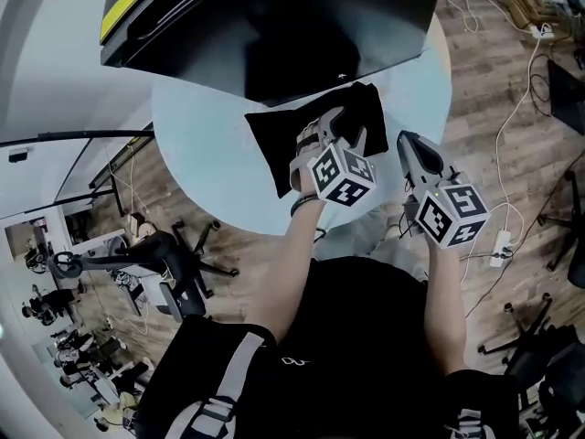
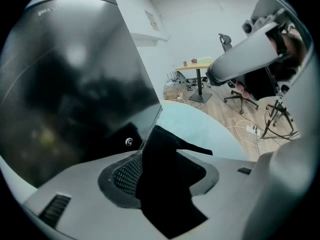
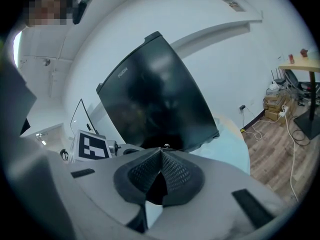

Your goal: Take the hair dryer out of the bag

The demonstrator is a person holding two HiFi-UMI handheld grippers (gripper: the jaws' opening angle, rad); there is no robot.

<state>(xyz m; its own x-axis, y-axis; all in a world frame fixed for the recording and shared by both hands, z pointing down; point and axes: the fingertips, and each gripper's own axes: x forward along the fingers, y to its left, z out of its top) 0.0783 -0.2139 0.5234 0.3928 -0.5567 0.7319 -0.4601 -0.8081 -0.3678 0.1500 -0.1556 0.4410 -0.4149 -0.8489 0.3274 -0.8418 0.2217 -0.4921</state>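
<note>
A black cloth bag (image 1: 283, 140) lies flat on the round pale-blue table (image 1: 201, 144), just in front of a big black monitor (image 1: 274, 26). No hair dryer shows in any view. My left gripper (image 1: 343, 133) hangs over the bag's right end, angled down. In the left gripper view that gripper (image 2: 172, 159) stands open, with the bag's dark cloth (image 2: 165, 189) filling the gap between the jaws. My right gripper (image 1: 409, 143) is to the right of the bag near the table's edge. It is shut (image 3: 161, 154), pads together with nothing between them.
The monitor (image 3: 155, 99) leans over the back of the table and close above the bag. White cables and a power strip (image 1: 501, 245) lie on the wooden floor at the right. Office chairs (image 1: 174, 263) stand to the left of the table.
</note>
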